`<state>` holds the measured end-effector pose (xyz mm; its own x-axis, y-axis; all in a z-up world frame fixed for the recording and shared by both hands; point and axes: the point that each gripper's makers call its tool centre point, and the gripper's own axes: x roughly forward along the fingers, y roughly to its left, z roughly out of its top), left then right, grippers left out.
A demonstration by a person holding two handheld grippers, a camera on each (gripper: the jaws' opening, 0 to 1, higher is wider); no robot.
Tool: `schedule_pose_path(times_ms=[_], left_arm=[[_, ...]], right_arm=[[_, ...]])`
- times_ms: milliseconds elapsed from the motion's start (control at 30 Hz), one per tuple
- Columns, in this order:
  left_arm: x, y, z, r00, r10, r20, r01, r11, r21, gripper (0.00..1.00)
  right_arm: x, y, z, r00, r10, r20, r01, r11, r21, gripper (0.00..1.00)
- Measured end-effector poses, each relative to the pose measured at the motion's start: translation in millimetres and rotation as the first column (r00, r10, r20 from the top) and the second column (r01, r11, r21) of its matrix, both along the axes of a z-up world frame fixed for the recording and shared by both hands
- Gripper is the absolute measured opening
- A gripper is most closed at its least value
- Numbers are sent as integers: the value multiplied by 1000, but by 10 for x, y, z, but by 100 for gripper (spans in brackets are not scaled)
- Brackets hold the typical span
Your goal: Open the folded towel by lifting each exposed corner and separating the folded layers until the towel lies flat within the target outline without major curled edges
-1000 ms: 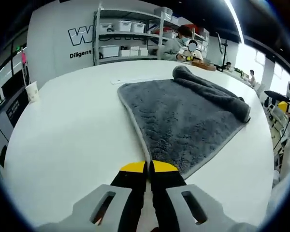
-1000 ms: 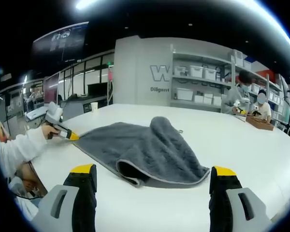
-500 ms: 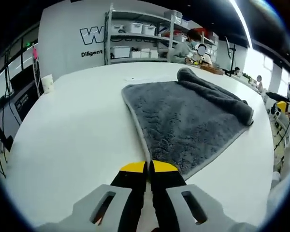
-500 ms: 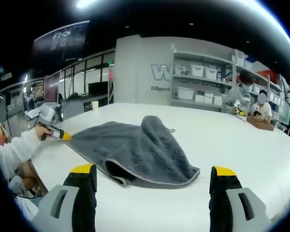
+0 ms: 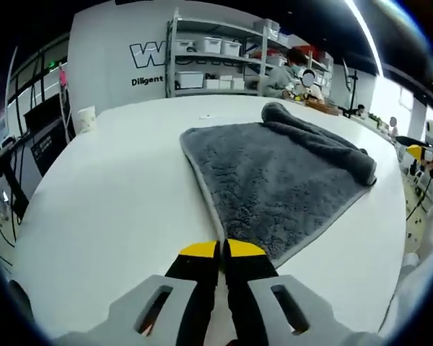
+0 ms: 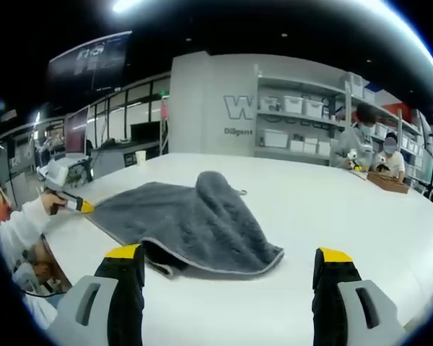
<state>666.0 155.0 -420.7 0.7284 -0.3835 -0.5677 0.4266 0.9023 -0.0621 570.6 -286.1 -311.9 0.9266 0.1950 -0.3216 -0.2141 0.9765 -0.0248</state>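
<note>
A grey fluffy towel (image 5: 274, 173) lies on the white table (image 5: 108, 194), with a folded-over layer bunched along its far right side (image 5: 325, 140). My left gripper (image 5: 222, 250) is shut on the towel's near corner, its yellow tips pressed together. In the right gripper view the same towel (image 6: 180, 223) lies ahead, its top layer humped up in the middle. My right gripper (image 6: 227, 263) stands open above the table in front of the towel, nothing between its jaws. The left gripper (image 6: 73, 205) shows at the far left in a person's hand, holding the towel's corner.
A paper cup (image 5: 85, 118) stands near the table's far left edge. Shelves with white bins (image 5: 209, 61) line the back wall. People sit at the table's far end (image 6: 368, 151). The table edge curves close on the right (image 5: 390, 288).
The towel has slid toward the left gripper in the right gripper view, its folded edge drawing left. The left gripper's camera has shifted, with the corner still held.
</note>
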Motion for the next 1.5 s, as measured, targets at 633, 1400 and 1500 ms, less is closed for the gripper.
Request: schedule_pose_path(times_ms=[633, 1400, 1500], left_arm=[[-265, 81, -26, 999, 35, -6, -35, 999, -41, 3], [-303, 37, -37, 998, 61, 4, -61, 995, -74, 3], [-303, 26, -32, 998, 60, -1, -60, 996, -73, 3]], right_arm=[[-22, -14, -2, 1000, -3, 3, 3, 1000, -10, 97], [28, -46, 1, 1000, 11, 9, -11, 1000, -5, 97], [45, -30, -21, 1000, 16, 1, -16, 1000, -9, 97]])
